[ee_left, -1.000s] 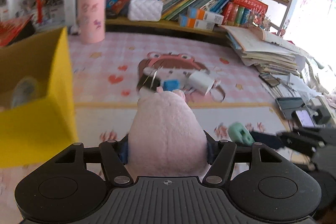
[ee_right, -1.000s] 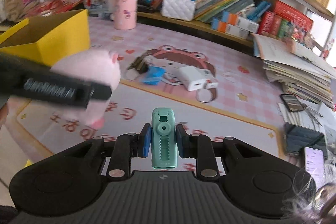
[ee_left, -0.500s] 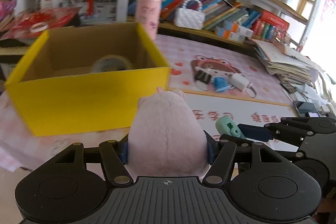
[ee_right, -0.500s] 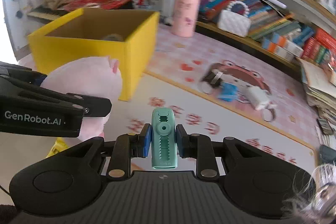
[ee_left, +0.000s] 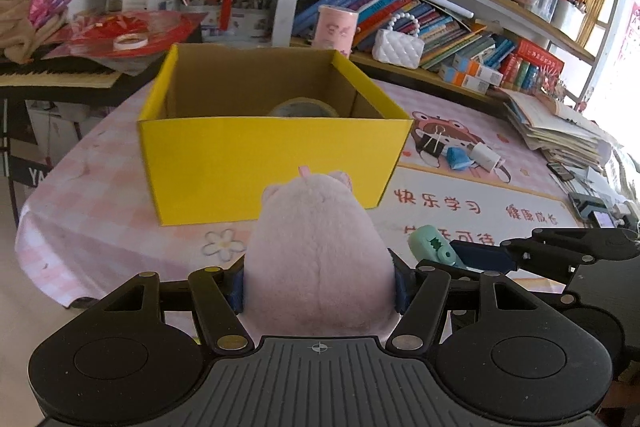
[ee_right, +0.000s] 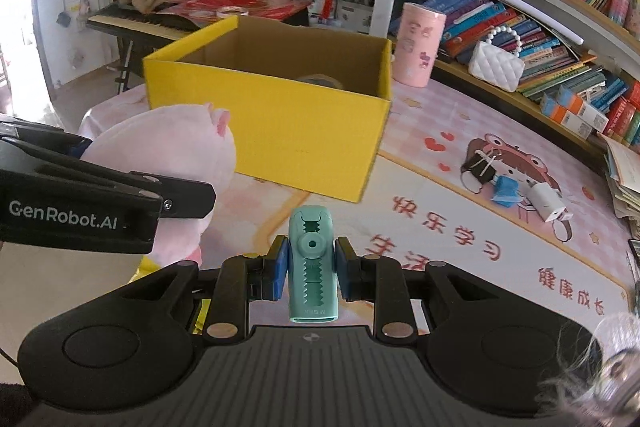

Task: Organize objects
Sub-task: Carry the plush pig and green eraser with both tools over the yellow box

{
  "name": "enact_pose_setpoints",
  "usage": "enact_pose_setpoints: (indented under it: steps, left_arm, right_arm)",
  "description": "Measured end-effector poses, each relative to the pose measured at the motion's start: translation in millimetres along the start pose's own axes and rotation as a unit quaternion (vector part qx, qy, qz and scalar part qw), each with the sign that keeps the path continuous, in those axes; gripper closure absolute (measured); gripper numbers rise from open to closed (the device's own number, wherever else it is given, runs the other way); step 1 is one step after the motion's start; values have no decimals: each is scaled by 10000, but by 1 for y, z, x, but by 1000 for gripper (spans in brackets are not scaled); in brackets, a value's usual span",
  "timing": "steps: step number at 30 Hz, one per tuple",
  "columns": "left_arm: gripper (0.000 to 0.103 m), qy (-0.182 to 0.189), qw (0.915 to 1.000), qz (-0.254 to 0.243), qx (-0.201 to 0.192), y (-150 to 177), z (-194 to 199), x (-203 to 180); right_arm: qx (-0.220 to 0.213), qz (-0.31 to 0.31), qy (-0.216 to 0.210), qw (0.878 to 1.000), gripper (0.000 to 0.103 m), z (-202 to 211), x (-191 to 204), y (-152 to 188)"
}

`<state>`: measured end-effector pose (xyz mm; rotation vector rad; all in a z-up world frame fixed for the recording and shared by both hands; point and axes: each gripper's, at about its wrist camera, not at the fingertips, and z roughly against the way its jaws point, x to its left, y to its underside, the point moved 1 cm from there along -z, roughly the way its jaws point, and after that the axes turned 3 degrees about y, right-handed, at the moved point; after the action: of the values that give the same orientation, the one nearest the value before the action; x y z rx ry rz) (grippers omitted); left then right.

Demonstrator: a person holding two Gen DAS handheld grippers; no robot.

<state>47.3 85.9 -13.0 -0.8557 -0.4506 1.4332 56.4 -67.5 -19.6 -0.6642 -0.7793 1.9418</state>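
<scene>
My left gripper [ee_left: 320, 287] is shut on a pink plush toy [ee_left: 318, 251], held in the air just in front of an open yellow cardboard box [ee_left: 264, 163]. A roll of tape [ee_left: 302, 107] lies inside the box. My right gripper [ee_right: 311, 269] is shut on a small teal gadget with toothed slots [ee_right: 312, 263], also in the air, right of the plush. The right wrist view shows the plush [ee_right: 168, 151] and the left gripper's finger [ee_right: 100, 207] at left, with the box [ee_right: 280, 119] beyond. The teal gadget [ee_left: 432, 245] also shows at right in the left wrist view.
The table has a pink cartoon mat [ee_right: 460, 227] with a binder clip [ee_right: 478, 165], a blue item [ee_right: 506, 189] and a white charger [ee_right: 546, 203]. A pink cup [ee_right: 418, 45] and white purse [ee_right: 496, 61] stand behind. Bookshelves, a paper stack [ee_left: 560, 131] and a keyboard [ee_right: 140, 21] surround it.
Both grippers have swung left with their loads. The yellow box has come from the left edge to straight ahead in both views, and the items on the mat have slid to the right.
</scene>
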Motion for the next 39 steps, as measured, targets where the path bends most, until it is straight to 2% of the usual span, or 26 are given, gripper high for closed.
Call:
enact_pose_setpoints:
  steps: [10,17,24,30,35,39]
  left_arm:
    - [39,-78,9998,78,-135,13,29,31]
    - [39,-97,9993,95,-346,10,41,43]
    - [39,-18,9968,19,-798,-30,37,44]
    - [39,-164,9931,-19,-1157,-72,19,42]
    - [39,-282,9920,-70,-1227,-99,-6,42]
    - [39,-423,9929,-2,-1112,-116,-35,45]
  right_arm:
    - [-42,60,-80,9999,80,9,41,-1]
    - [-82,108,-129,9998,80,10,56,-7]
    - [-414,-402,111,9983,80,10,24,-40]
    - [-831,-667,243,9940,80,-2,-11,-85]
    - [-992,-655,181,9928,80,-26,-31,-118]
    - [-974,-473,60,9941,80,-54,-39,-134]
